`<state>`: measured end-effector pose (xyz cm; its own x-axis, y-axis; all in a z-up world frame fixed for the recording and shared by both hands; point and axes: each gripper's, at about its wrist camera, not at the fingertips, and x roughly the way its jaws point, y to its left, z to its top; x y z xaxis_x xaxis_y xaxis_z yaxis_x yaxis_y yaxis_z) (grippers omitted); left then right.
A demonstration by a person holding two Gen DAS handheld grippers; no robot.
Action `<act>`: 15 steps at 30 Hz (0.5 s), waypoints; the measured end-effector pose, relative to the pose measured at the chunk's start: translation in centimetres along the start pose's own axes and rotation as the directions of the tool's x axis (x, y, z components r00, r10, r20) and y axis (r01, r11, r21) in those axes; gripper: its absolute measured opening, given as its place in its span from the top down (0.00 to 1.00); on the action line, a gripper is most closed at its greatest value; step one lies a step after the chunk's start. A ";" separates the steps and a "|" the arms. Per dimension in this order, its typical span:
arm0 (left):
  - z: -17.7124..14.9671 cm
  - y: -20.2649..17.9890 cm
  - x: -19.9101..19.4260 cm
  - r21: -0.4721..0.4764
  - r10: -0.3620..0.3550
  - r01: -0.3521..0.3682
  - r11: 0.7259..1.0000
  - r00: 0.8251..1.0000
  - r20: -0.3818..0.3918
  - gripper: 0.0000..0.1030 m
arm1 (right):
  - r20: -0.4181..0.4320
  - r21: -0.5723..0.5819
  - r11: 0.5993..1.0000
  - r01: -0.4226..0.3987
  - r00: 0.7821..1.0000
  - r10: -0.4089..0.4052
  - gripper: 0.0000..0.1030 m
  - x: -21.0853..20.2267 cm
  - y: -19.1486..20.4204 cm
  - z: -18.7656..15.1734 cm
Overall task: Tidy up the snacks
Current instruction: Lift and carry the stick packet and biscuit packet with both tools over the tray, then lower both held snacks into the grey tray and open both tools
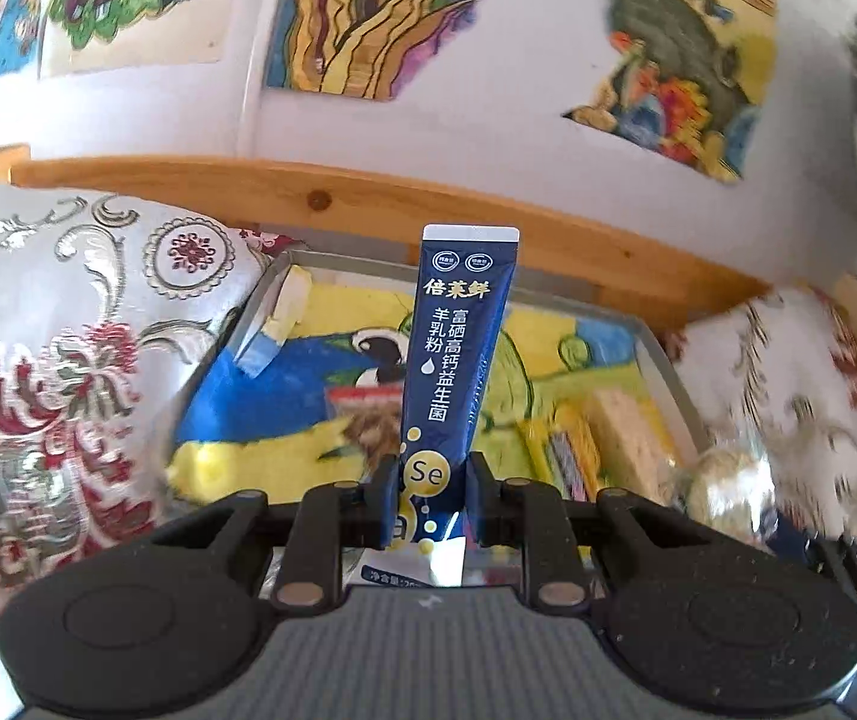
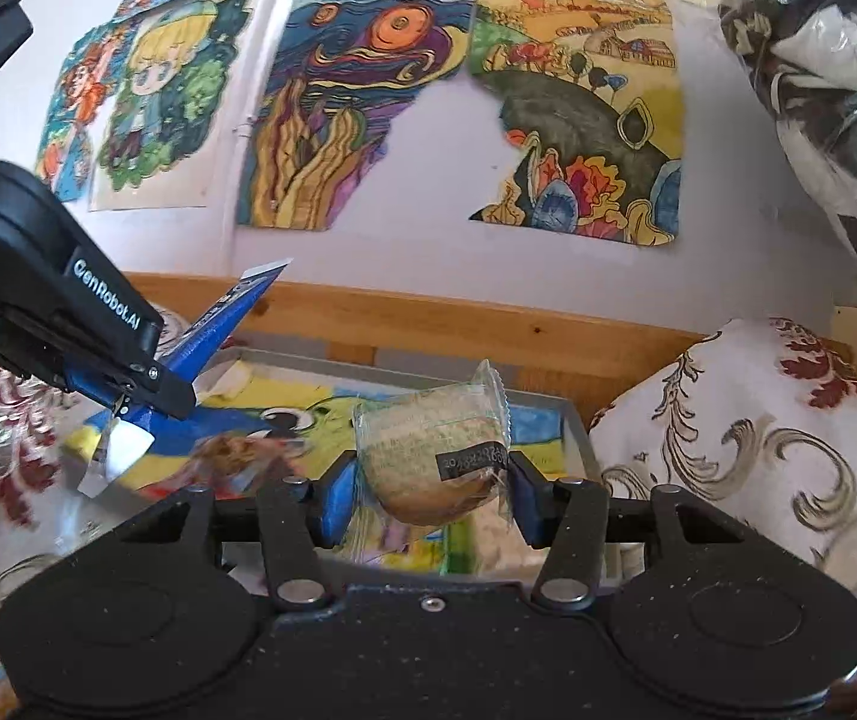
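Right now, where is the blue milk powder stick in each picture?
Left wrist view: blue stick stands upright at centre, shut in the left claw.
Right wrist view: same stick at left, tilted, in that claw.
Shared landmark: wooden rail.

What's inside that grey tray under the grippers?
A colourful drawing lines the tray. On it lie a brown snack packet and a pale wafer pack. The blue sachet and gripper hide the rest.

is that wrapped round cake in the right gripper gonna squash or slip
The wrapped cake looks soft and probably light, so a hard squeeze from the right gripper may dent it. Its clear, crinkled film looks slick, so it might slide between the pads.
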<state>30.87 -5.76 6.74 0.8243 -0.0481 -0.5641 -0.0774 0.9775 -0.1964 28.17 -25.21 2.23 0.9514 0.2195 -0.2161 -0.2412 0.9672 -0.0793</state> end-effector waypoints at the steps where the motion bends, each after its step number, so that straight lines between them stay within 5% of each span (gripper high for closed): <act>1: 0.4 -0.2 0.7 -0.007 0.001 -0.001 1.000 1.000 0.000 0.76 | -0.004 0.001 1.000 -0.002 1.000 0.002 0.48 0.7 -0.2 0.0; 15: 0.8 -2.4 6.3 0.007 0.008 -0.007 1.000 0.999 -0.037 0.76 | -0.126 0.025 0.999 -0.041 0.991 0.044 0.47 5.0 -0.2 -1.4</act>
<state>36.73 -8.22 4.26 0.8024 -0.0482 -0.5949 -0.0793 0.9793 -0.1863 32.69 -24.44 -0.17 0.9083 0.2438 -0.3399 -0.2750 0.9603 -0.0463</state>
